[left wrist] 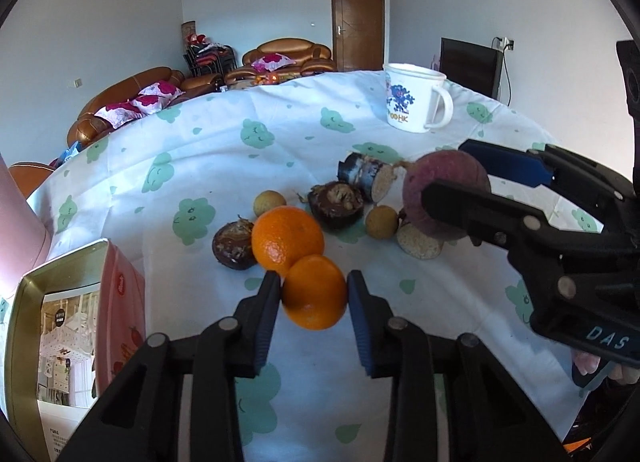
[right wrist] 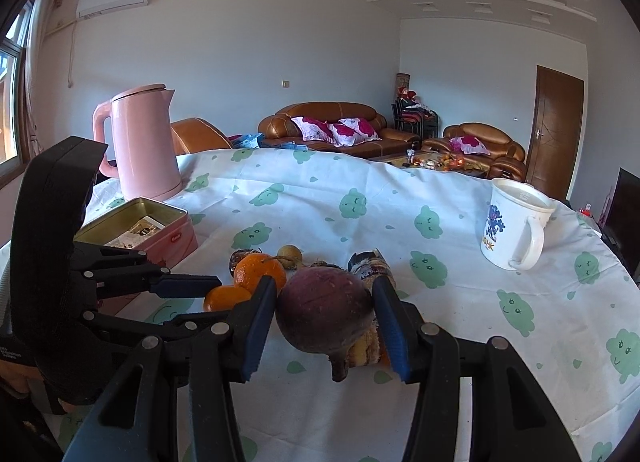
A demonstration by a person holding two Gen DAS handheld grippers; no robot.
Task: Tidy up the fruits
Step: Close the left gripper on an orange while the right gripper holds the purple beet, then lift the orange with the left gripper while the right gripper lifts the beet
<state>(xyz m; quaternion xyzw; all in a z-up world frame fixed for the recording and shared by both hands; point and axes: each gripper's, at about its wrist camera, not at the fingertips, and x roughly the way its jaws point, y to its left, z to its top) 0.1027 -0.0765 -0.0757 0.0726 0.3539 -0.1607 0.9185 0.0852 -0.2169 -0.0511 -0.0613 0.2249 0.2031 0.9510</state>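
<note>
My left gripper [left wrist: 314, 293] is shut on a small orange [left wrist: 314, 292], held just above the tablecloth; it also shows in the right wrist view [right wrist: 226, 298]. A bigger orange [left wrist: 286, 240] lies right behind it. My right gripper [right wrist: 325, 314] is shut on a round purple fruit [right wrist: 325, 312], which also shows in the left wrist view [left wrist: 444, 192], lifted over a cut sugarcane piece [left wrist: 420, 240]. Two dark brown fruits [left wrist: 336, 204], two small tan longans [left wrist: 269, 202] and a dark sugarcane piece [left wrist: 366, 176] lie on the cloth.
An open gold-and-pink tin box [left wrist: 72, 326] stands at the left, also in the right wrist view [right wrist: 140, 222]. A pink kettle [right wrist: 142, 142] stands behind it. A white mug [left wrist: 416, 98] stands at the far right of the table [right wrist: 480, 322], which has a white cloth with green clouds.
</note>
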